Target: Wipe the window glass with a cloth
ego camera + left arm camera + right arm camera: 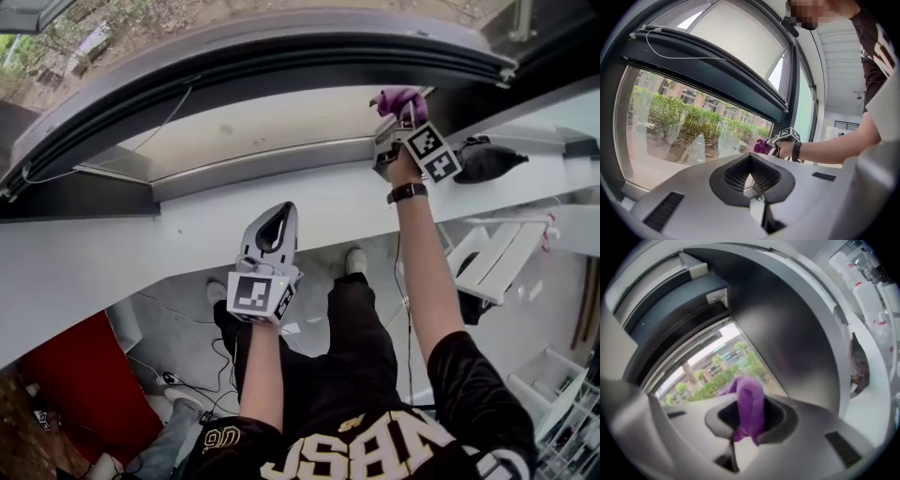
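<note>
A white sill (112, 248) runs under the window glass (262, 127), from my left up to my right. On its right part lies one black, rounded thing (489, 161); I cannot tell what it is. Below is the grey floor (178, 314), where my shoes (354, 260) stand and thin black cables (183, 380) trail beside a red panel (80, 384).

Counted items at a window
Two tools, left gripper (274, 223) and right gripper (397, 116); one purple cloth (399, 97); one window pane (670, 122); one black wristband (407, 192).

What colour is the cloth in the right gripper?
Purple. The cloth shows best in the right gripper view, held between the jaws.
</note>
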Demonstrator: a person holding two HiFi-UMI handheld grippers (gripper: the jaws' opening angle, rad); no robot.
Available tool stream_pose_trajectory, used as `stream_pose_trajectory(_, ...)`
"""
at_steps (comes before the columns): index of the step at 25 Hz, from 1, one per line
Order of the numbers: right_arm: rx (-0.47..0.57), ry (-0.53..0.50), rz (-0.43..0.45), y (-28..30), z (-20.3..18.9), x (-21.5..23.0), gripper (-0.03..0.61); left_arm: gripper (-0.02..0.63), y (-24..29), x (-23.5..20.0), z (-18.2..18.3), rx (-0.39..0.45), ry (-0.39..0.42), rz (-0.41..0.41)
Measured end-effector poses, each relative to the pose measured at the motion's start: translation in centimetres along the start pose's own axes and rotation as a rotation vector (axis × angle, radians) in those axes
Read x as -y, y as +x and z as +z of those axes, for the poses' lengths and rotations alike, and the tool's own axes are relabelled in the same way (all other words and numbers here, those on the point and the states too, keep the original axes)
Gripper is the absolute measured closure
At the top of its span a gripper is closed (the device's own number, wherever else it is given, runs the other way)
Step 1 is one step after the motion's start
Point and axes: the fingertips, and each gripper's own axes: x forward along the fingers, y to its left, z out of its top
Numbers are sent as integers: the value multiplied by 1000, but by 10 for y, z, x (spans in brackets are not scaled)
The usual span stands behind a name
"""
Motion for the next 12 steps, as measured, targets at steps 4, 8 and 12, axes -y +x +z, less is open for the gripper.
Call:
stream_pose_trajectory(4,-94,-105,83,-11,-35,-48,499,601,-21,-27,8,17,16,54)
stream_pose_trajectory(8,-317,-268,300,-46,-174,-162,499,601,-70,-95,25,-7,45,183)
stream_pose_trajectory(12,-518,-284,589,-84,-337,-323,499,601,-152,-175,44,-7,64,330)
